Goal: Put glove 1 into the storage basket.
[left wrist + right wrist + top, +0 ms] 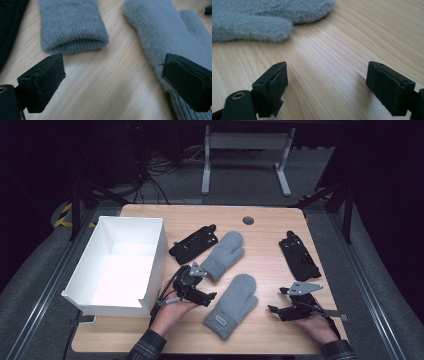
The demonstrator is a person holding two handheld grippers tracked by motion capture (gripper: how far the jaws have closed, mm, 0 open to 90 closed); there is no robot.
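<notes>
Now | left gripper [207,296] released, right gripper [274,310] released, both empty | near grey mitten [231,306]: likely pinch the ribbed cuff squarely, lift toward white box [159,247].

Ahead of my left hand-held gripper [113,82], whose matt black pads are parted, I see pale, smooth bench [105,82] wood with fine grain. One grey mitten's cuff [72,37] is ribbed knit; the other grey mitten [165,32] looks fuzzy, like fleece. Beyond my right hand-held gripper [327,87], that same plush nap shows. Left of both sits a white box [120,265], smooth and matt, like card. The black gloves [299,255] look dull.
</notes>
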